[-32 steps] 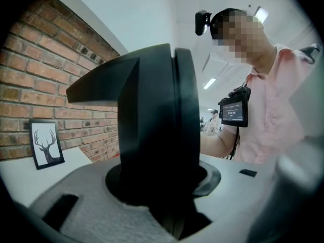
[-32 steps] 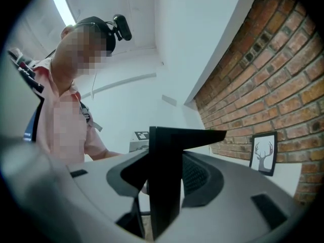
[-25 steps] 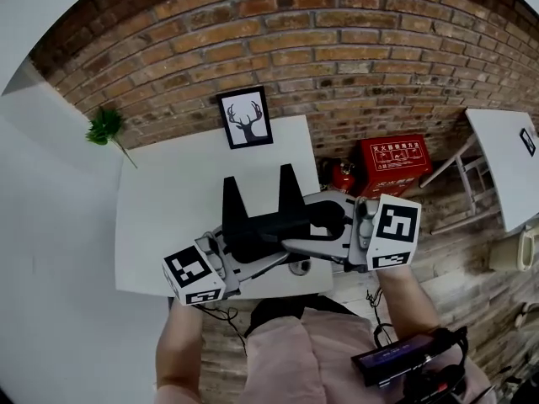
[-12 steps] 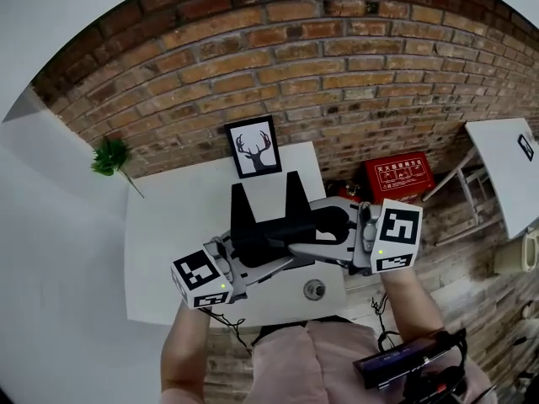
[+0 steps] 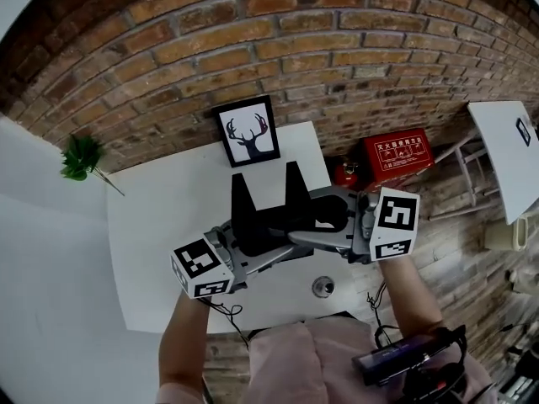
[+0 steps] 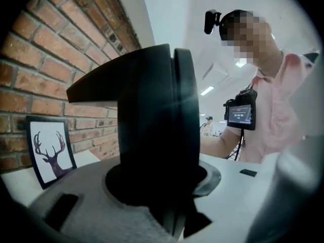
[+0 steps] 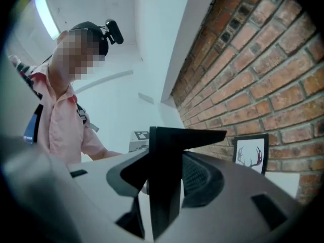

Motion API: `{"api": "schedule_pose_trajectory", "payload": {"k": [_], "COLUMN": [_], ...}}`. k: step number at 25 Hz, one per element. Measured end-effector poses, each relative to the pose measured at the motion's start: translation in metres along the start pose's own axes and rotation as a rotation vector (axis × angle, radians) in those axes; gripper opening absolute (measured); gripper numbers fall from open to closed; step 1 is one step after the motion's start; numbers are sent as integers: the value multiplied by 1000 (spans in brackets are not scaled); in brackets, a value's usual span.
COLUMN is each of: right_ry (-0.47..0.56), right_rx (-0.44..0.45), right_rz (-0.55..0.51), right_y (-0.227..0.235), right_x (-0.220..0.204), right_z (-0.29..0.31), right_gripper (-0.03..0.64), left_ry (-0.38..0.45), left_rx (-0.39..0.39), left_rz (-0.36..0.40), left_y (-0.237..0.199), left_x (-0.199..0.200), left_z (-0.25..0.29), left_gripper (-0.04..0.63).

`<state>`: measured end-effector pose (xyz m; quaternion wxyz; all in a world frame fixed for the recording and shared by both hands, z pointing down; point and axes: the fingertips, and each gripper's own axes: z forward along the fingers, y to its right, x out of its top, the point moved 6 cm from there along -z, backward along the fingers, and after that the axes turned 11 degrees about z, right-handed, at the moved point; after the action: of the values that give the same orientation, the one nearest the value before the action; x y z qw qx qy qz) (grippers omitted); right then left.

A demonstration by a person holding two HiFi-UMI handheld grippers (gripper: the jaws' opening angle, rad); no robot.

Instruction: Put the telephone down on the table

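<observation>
A grey telephone [image 5: 335, 232] hangs level above the white table [image 5: 160, 225], carried from its two ends. My left gripper [image 5: 251, 225] comes in from the left and is shut on the telephone's edge; its black upper finger [image 6: 152, 125] lies on the grey top [image 6: 86, 211] beside a round recess. My right gripper [image 5: 296, 215] comes in from the right and is also shut on the telephone, with its black finger [image 7: 164, 176] standing on the grey body [image 7: 243, 186]. The lower fingers are hidden under the telephone.
A framed deer picture [image 5: 250, 131] leans on the brick wall at the table's back edge. A small round metal thing [image 5: 322, 287] lies near the front edge. A green sprig [image 5: 80, 158] is at left, with a red box [image 5: 396, 160] and a second white table [image 5: 514, 150] at right.
Both grippers have carried the telephone from above the table's near edge further in over the table, toward the deer picture. The small round thing now shows behind them.
</observation>
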<state>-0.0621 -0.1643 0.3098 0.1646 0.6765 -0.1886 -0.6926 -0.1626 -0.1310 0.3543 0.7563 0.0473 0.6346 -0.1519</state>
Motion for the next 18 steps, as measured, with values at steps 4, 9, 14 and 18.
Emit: {"api": "schedule_pose_trajectory", "payload": {"k": [4, 9, 14, 18], "right_ry": [-9, -18, -30, -37], "right_rx": [-19, -34, -43, -43], "right_rz": [77, 167, 268, 317], "right_y": [29, 63, 88, 105], "right_x": [-18, -43, -70, -85], "right_z": [9, 14, 18, 23], "right_gripper": [173, 173, 175, 175], "left_ry": [-5, -14, -27, -40], "left_rx": [-27, -46, -60, -62], "left_rz": [-75, -163, -268, -314], "left_y": [-20, -39, -48, -58], "left_x": [-28, -63, -95, -114], "left_z": [1, 7, 13, 13], "left_gripper": [167, 167, 167, 169]}}
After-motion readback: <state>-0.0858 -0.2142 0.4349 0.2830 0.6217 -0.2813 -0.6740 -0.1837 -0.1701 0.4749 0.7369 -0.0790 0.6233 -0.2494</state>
